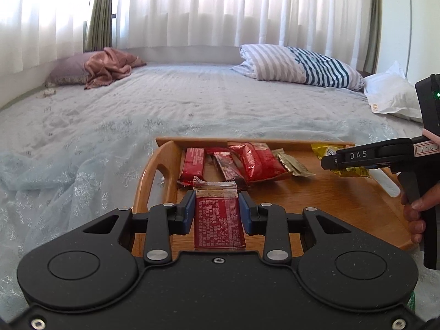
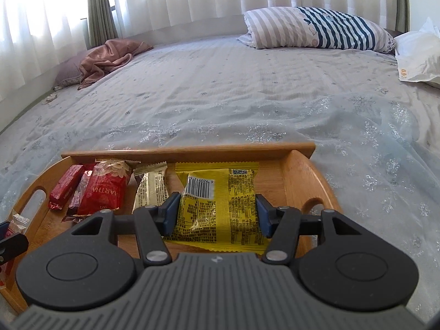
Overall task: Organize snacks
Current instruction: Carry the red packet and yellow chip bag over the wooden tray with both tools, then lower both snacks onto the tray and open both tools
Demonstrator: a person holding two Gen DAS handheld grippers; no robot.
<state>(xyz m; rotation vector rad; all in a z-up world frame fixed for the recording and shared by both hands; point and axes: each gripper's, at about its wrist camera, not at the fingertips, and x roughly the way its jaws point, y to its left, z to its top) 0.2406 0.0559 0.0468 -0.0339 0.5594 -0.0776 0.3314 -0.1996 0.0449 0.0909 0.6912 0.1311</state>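
Observation:
A wooden tray (image 1: 324,189) lies on the bed, also in the right wrist view (image 2: 297,173). My left gripper (image 1: 216,206) is shut on a dark red snack bar (image 1: 217,220) over the tray's left part. My right gripper (image 2: 217,211) is shut on a yellow snack packet (image 2: 220,206) above the tray's right part; it shows from the side in the left wrist view (image 1: 354,158). In the tray lie red packets (image 1: 258,162) and a beige packet (image 1: 291,162); in the right wrist view they are the red (image 2: 106,189) and the beige (image 2: 151,189) packets.
The bed (image 1: 192,104) has a pale blue patterned cover. A striped pillow (image 1: 299,64) and a white bag (image 1: 390,93) lie at the far right, a pink cloth on a purple pillow (image 1: 104,66) at the far left. Curtains hang behind.

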